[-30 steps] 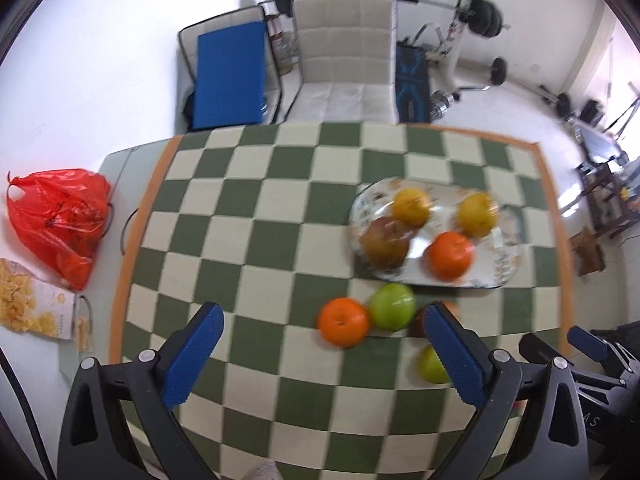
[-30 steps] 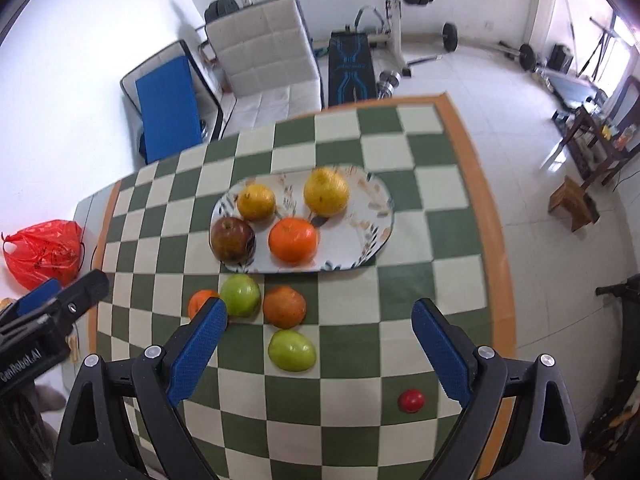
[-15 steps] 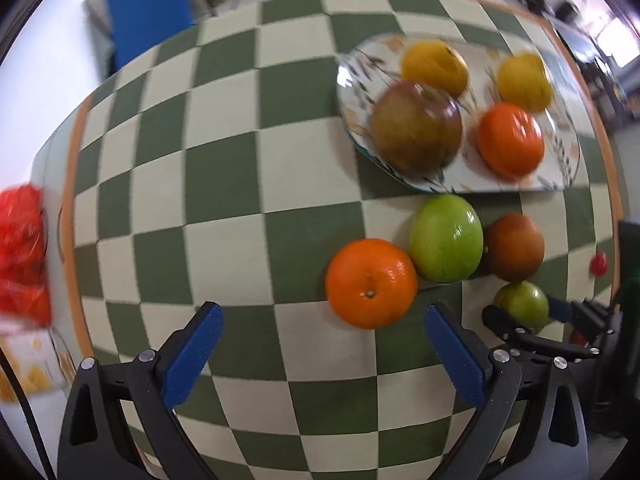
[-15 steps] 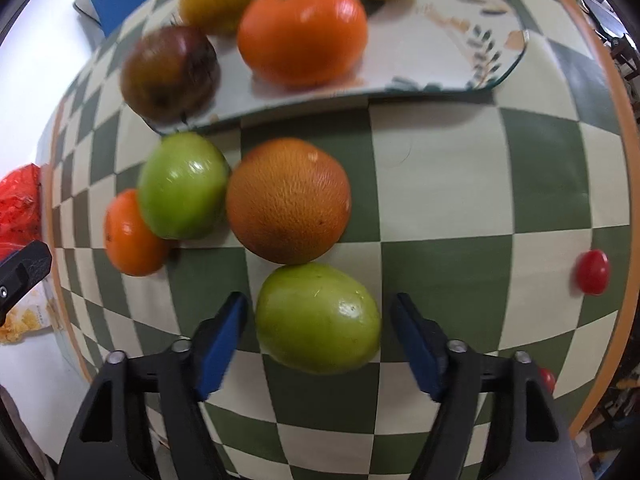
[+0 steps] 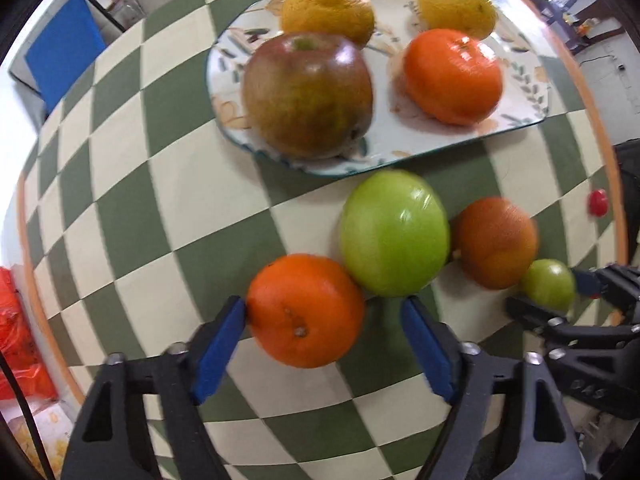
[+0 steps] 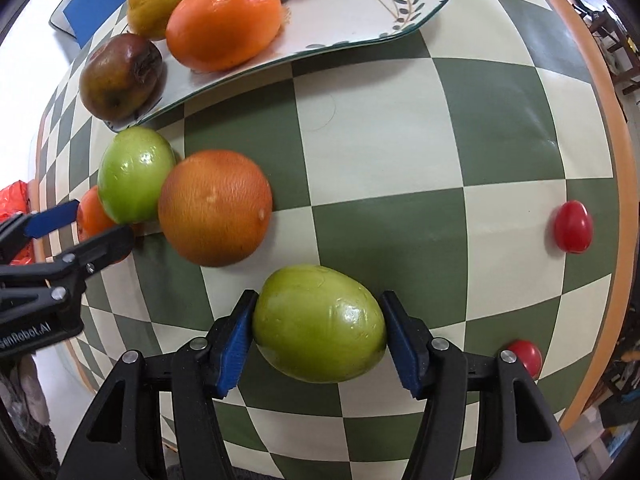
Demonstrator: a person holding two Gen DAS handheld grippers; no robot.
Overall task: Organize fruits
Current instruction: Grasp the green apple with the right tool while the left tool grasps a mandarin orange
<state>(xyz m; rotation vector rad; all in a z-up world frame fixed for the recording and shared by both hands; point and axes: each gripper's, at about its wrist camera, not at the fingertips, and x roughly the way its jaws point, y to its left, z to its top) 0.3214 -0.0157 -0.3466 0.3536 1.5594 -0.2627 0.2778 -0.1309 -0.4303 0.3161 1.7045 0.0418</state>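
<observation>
Both the left gripper [image 5: 324,344] and the right gripper [image 6: 318,344] are matte black plastic, with triangular cut-outs in the arms, round silver screws and ribbed blue pads lining the jaws. Pale "Robot.AI" lettering marks the left one's body.

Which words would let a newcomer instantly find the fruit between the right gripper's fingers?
Start at the flowered plate on the checked table. Nearest the camera lies a green fruit, between the right gripper's blue fingers. The other green fruit touches a dull orange.
</observation>
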